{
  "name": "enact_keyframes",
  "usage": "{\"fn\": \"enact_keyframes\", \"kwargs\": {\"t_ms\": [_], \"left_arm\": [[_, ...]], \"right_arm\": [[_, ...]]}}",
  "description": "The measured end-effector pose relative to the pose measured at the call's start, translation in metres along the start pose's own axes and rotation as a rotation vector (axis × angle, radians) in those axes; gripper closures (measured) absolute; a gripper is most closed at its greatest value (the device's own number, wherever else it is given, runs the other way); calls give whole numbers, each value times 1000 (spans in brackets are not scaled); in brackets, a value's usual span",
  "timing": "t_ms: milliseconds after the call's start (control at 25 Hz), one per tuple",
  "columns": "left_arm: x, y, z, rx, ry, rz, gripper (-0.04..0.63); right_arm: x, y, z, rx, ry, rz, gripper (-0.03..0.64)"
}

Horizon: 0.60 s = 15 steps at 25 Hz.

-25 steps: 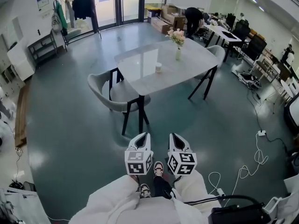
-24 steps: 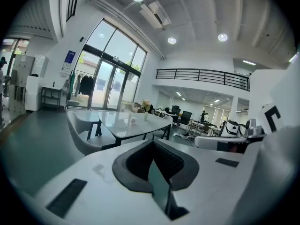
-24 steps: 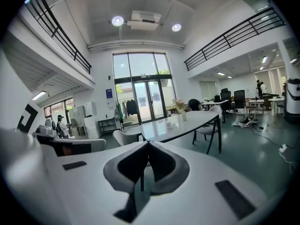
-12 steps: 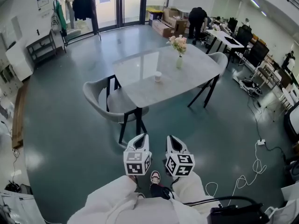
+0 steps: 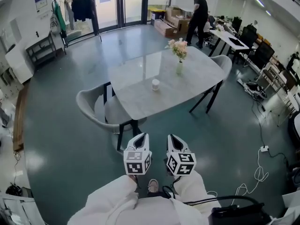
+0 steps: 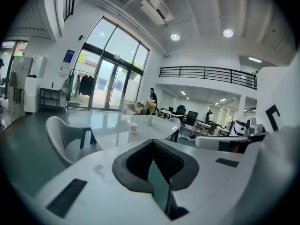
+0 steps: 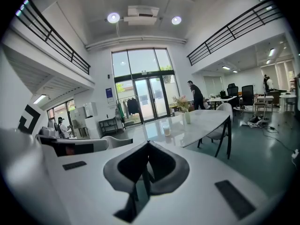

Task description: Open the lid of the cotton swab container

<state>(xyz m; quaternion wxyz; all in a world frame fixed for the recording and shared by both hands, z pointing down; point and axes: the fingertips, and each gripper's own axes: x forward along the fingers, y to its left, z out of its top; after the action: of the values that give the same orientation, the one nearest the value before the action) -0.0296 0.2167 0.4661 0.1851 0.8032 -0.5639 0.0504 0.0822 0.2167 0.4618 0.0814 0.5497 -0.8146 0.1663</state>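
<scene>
Head view, from down by the person's feet: two white sleeves [image 5: 110,201] reach forward, with a pale shoe [image 5: 153,185] on the teal floor [image 5: 65,144] between them. Just ahead, the left gripper [image 5: 142,136] and the right gripper [image 5: 172,137] are held side by side, close but apart, each carrying its marker cube and pointing toward the table. Both pairs of jaws are pressed together, and neither has hold of anything; the two gripper views show only dark pads meeting, with the room beyond them.

Well apart from the grippers stands a pale stone-topped table [image 5: 192,81] on black legs. A grey chair [image 5: 89,106] sits at its near left corner, partly tucked under. The cotton swab container [image 5: 155,84], a small white cylinder, stands upright on the tabletop toward the near left side; its lid is too small to make out. Beyond it and to the right is a glass vase of pink flowers [image 5: 179,55]. A second grey chair [image 5: 226,62] stands at the table's far right end.

Farther back, a person in black [image 5: 198,14] stands near cardboard boxes [image 5: 168,21] and desks, and a clothes rack [image 5: 77,6] lines the glass doors.
</scene>
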Motion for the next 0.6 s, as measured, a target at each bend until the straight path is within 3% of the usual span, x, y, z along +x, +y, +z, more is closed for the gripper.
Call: {"fn": "enact_keyframes", "kwargs": {"t_ms": [600], "left_arm": [[84, -8, 25, 16, -4, 51, 588]], "right_arm": [[64, -73, 31, 36, 1, 43, 557]]}}
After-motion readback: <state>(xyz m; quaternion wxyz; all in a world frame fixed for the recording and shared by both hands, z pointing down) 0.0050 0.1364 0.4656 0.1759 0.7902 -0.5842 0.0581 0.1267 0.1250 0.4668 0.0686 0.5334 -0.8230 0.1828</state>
